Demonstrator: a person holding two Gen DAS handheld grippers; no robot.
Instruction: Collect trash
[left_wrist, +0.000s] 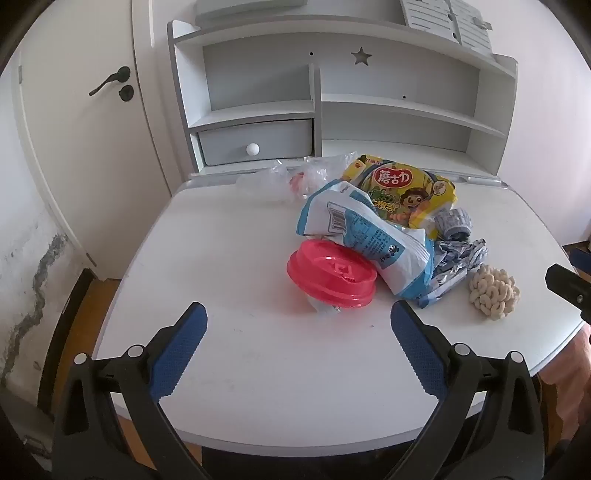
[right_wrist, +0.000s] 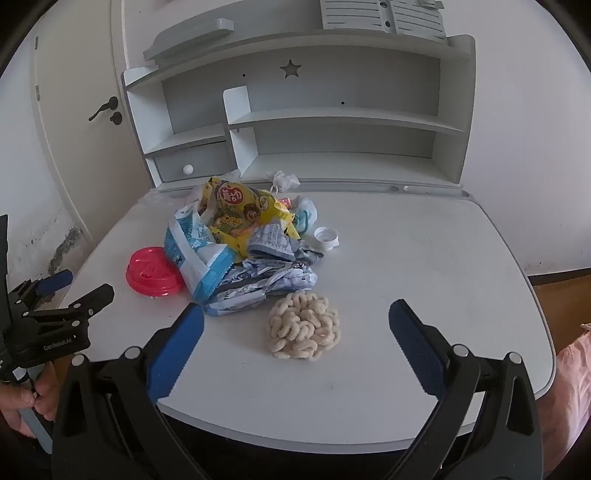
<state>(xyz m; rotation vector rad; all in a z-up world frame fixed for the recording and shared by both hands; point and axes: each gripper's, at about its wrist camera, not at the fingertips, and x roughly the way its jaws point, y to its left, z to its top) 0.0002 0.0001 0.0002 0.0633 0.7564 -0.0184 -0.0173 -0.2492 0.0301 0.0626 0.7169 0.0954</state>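
With left gripper (left_wrist: 298, 323) and right gripper (right_wrist: 296, 320) both spread wide and empty above the desk (left_wrist: 229, 240), we judge the heaped wrappers (left_wrist: 369, 236) at its centre light, crinkly, best pinched at a fold

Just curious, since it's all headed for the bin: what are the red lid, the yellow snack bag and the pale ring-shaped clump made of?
Red lid: likely moulded plastic, glossy, with raised ridges and embossed marks.
Yellow snack bag: probably thin printed plastic film; it is shiny and crinkled.
Pale ring-shaped clump: matte and off-white, perhaps puffed snack rings or foam; the pictures cannot settle which.
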